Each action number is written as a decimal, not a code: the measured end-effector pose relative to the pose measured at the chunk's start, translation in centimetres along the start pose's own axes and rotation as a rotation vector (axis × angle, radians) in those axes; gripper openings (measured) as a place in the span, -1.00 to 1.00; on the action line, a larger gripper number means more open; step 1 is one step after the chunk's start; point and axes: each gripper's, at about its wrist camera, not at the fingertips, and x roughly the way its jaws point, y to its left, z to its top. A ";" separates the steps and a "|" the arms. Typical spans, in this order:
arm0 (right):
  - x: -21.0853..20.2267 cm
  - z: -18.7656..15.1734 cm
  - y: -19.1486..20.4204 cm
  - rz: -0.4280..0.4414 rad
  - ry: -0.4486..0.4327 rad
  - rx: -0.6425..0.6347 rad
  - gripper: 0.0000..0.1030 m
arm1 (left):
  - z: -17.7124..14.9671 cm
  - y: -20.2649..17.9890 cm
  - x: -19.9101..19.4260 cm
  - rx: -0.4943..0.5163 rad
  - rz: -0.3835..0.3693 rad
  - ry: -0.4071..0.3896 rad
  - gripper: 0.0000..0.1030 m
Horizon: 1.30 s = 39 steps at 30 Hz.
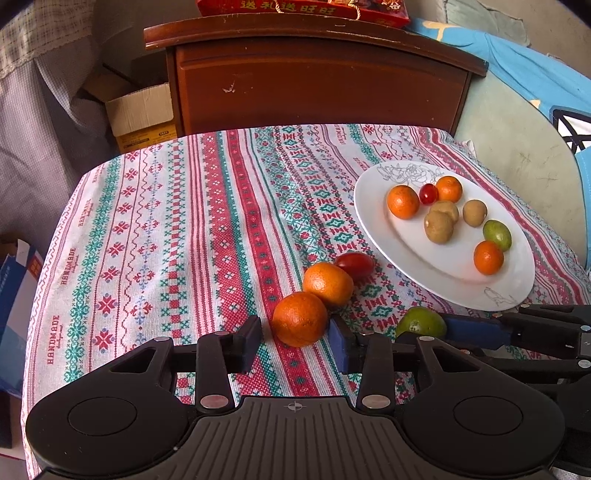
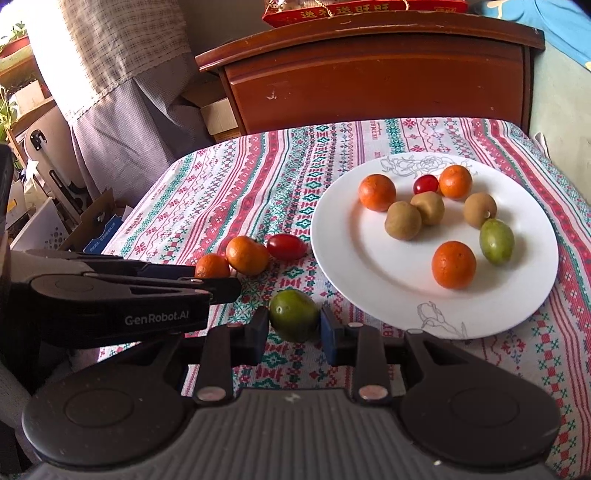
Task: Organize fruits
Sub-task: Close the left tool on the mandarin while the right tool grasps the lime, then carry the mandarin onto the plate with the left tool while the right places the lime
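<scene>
**Both grippers flanking fruit on the surface, neither clearly clamped**

Left gripper (image 1: 295,341): lower centre of the left wrist view, fingers spread around the near orange (image 1: 300,319). Right pad (image 1: 338,341) is touching or just beside the fruit; left pad (image 1: 251,341) stands apart with a visible gap. So released, not clenched. Orange sits on the patterned tablecloth (image 1: 166,240).

Right gripper (image 2: 293,332): lower centre of the right wrist view, fingers on either side of the green fruit (image 2: 293,319). Both pads sit tight against it or just beside; cannot tell whether it is actually grasped. Fruit rests on the cloth, just off the near-left rim of the white plate (image 2: 340,266).

Outward from the left gripper, running up and right in the left wrist view: second orange (image 1: 328,283) touching the first, then a loose cherry tomato (image 1: 354,264) just beside it, near the plate's left rim. In the right wrist view the left gripper enters from the left edge, partly hiding the near orange.

On the plate, right half of both views: three small oranges (image 2: 453,264), three brown round fruits (image 2: 402,221), one green fruit (image 2: 496,242) and one cherry tomato (image 2: 425,184). The two brown ones in the middle touch each other.

Behind the surface, upper centre: dark wooden cabinet (image 1: 317,85) with a red box (image 1: 306,9) on top. Cardboard boxes (image 1: 142,114) to its left, blue bedding (image 1: 535,74) upper right.
</scene>
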 end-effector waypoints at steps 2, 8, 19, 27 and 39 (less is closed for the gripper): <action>0.0 0.0 0.0 -0.002 -0.003 0.001 -0.41 | 0.0 -0.1 0.0 0.007 -0.002 -0.001 -0.33; 0.0 0.0 0.0 -0.003 -0.004 0.004 -0.42 | -0.1 -0.2 0.0 0.027 0.009 -0.013 -0.36; -0.4 0.4 0.0 0.000 -0.018 0.020 -0.42 | 0.0 0.2 -0.8 -0.006 0.023 -0.020 -0.47; -0.8 0.8 -0.2 0.002 -0.031 0.033 -0.42 | 0.2 0.7 -1.4 -0.051 0.015 -0.027 -0.47; -1.6 1.6 -0.6 0.016 -0.061 0.064 -0.42 | 0.6 0.6 -3.3 -0.065 -0.005 -0.067 -0.47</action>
